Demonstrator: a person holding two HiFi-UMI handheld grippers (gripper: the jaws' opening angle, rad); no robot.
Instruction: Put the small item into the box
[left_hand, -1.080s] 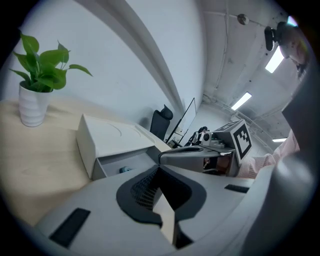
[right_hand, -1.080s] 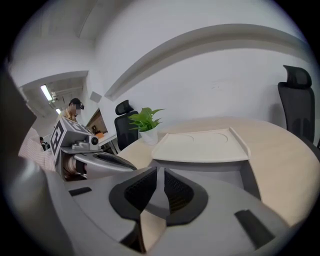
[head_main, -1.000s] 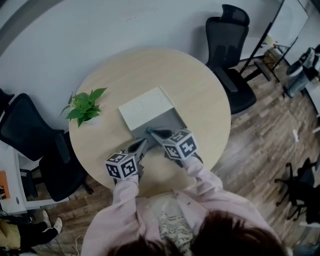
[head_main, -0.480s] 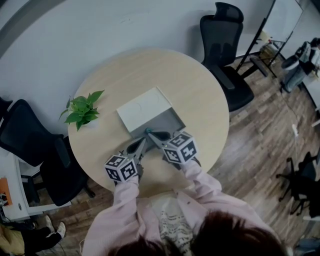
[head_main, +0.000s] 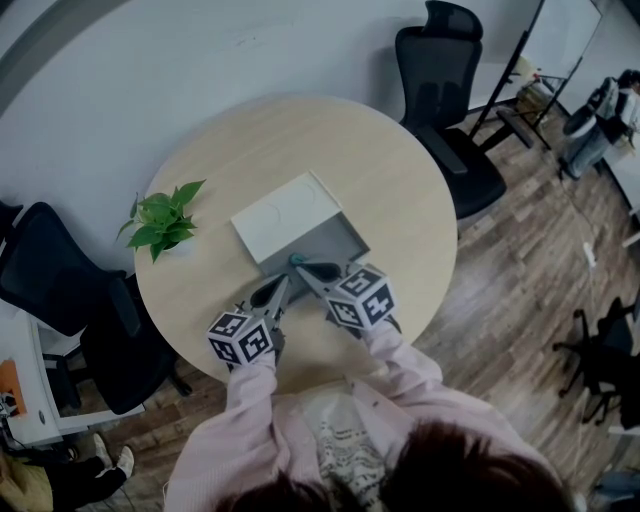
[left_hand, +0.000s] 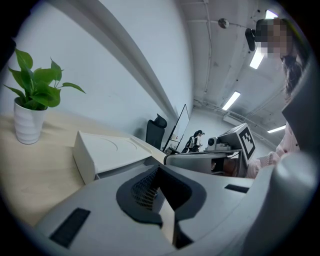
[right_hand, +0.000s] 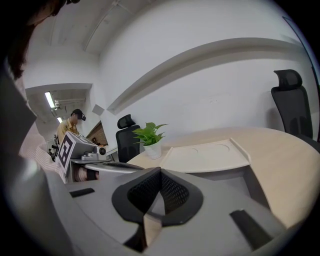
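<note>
The box sits on the round table, its white lid (head_main: 283, 213) slid back to leave the grey inside (head_main: 330, 243) open. My right gripper (head_main: 298, 264) is shut, with its tip at the near edge of the open box. A small teal item (head_main: 297, 260) shows right at that tip; I cannot tell whether it is pinched. In the right gripper view the pads (right_hand: 150, 192) meet with nothing seen between them, and the lid (right_hand: 207, 155) lies ahead. My left gripper (head_main: 283, 284) is shut and empty just left of the right one, short of the box (left_hand: 107, 150).
A potted green plant (head_main: 160, 220) stands at the table's left edge (head_main: 150, 300). Black office chairs stand at the back right (head_main: 445, 90) and the left (head_main: 60, 285). Light wooden tabletop (head_main: 300, 140) lies beyond the box.
Both grippers stay at the box's near edge. Only the head view has shifted slightly.
</note>
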